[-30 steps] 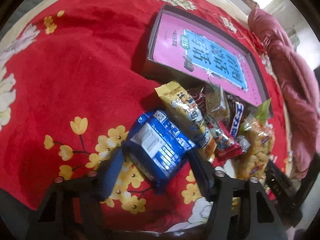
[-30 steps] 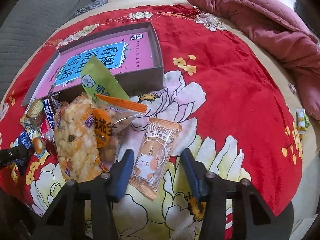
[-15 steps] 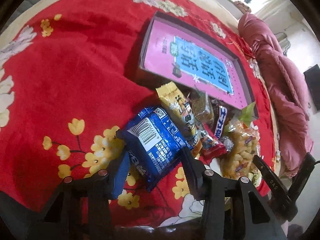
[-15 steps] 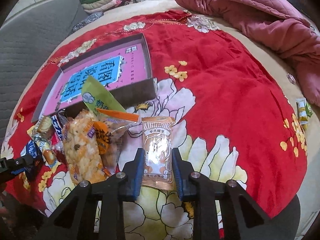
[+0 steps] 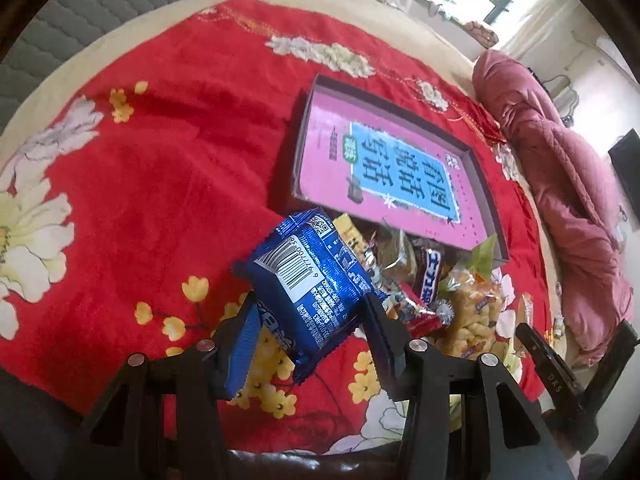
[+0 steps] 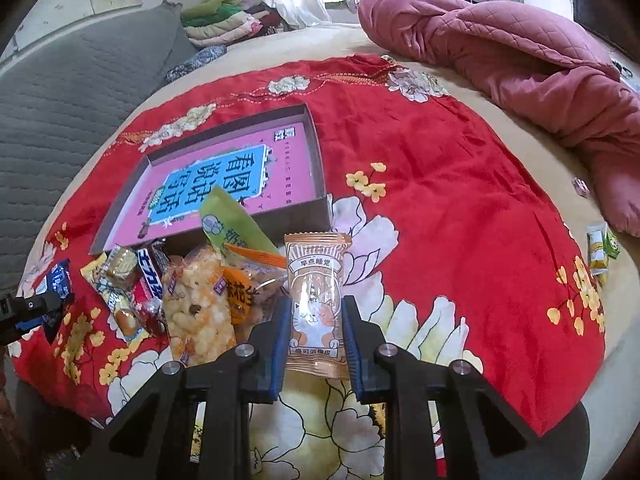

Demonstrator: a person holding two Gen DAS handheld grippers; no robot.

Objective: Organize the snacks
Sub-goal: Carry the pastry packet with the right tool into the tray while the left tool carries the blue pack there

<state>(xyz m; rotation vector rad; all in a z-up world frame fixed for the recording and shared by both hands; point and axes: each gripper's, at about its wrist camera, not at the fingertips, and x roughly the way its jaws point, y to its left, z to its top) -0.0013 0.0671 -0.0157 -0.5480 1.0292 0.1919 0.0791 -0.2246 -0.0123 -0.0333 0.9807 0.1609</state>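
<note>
A red floral blanket (image 6: pixel 460 184) is covering the bed, a pink quilt (image 6: pixel 520 48) bunching behind. The shallow box (image 6: pixel 316 152) is holding only its pink printed base (no snacks). The left gripper (image 5: pixel 308 320) is pinching a blue packet (image 5: pixel 312 280) aloft; the right gripper (image 6: pixel 314 332) is clamping an orange cat packet (image 6: pixel 316 292) near the snack pile (image 6: pixel 192 292) just in front of the box.

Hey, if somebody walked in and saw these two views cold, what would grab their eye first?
Probably the two snacks held up at once: the left gripper clamps a blue packet, and the right gripper clamps an orange cat-print packet. Behind them, a shallow box with a pink and blue printed bottom sits on the red floral blanket, with the snack pile heaped against its near wall.
</note>
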